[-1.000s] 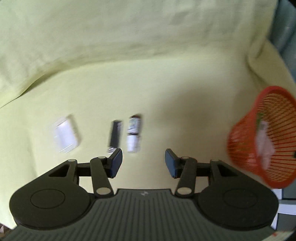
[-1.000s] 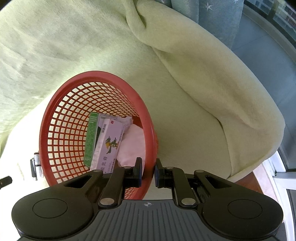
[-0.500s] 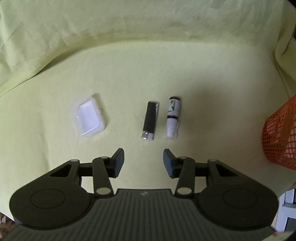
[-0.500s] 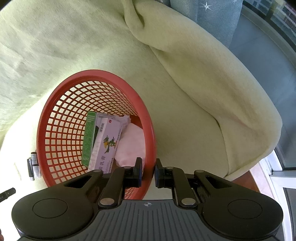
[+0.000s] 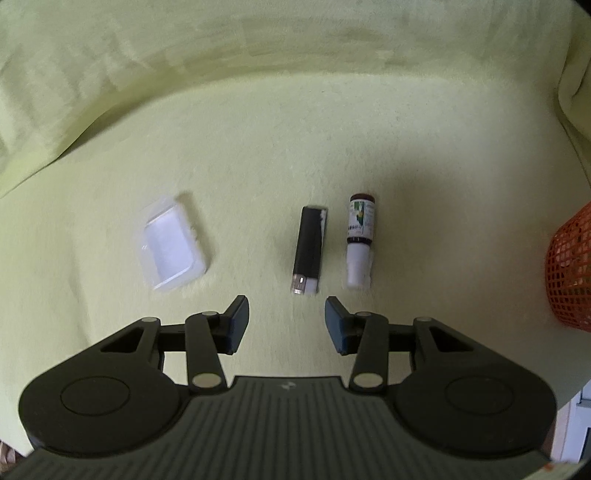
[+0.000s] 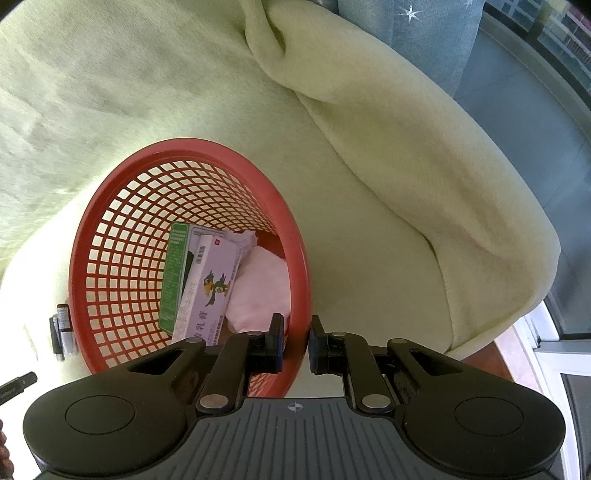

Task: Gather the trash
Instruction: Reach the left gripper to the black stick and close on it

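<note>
On the pale green blanket lie a black lighter point(image 5: 308, 253), a small dark bottle with a white cap point(image 5: 360, 240) and a clear plastic case point(image 5: 171, 249). My left gripper point(image 5: 285, 302) hovers open just short of the lighter's near end, with nothing between its fingers. My right gripper point(image 6: 296, 322) is shut on the near rim of the red mesh basket point(image 6: 110, 258), which is tilted. Inside the basket are a lilac box point(image 6: 210, 284), a green box point(image 6: 175, 273) and pink tissue point(image 6: 262, 288). The basket's side also shows in the left wrist view point(image 5: 570, 273).
The blanket point(image 5: 295, 129) rises in a fold behind the items and bulges over a cushion point(image 6: 424, 166) right of the basket. A blue starred curtain point(image 6: 406, 22) and a window frame point(image 6: 554, 350) sit at the far right.
The left gripper has come lower and nearer the lighter and bottle, which look bigger; the basket has slid to the view's right edge. The right gripper holds still on the rim.
</note>
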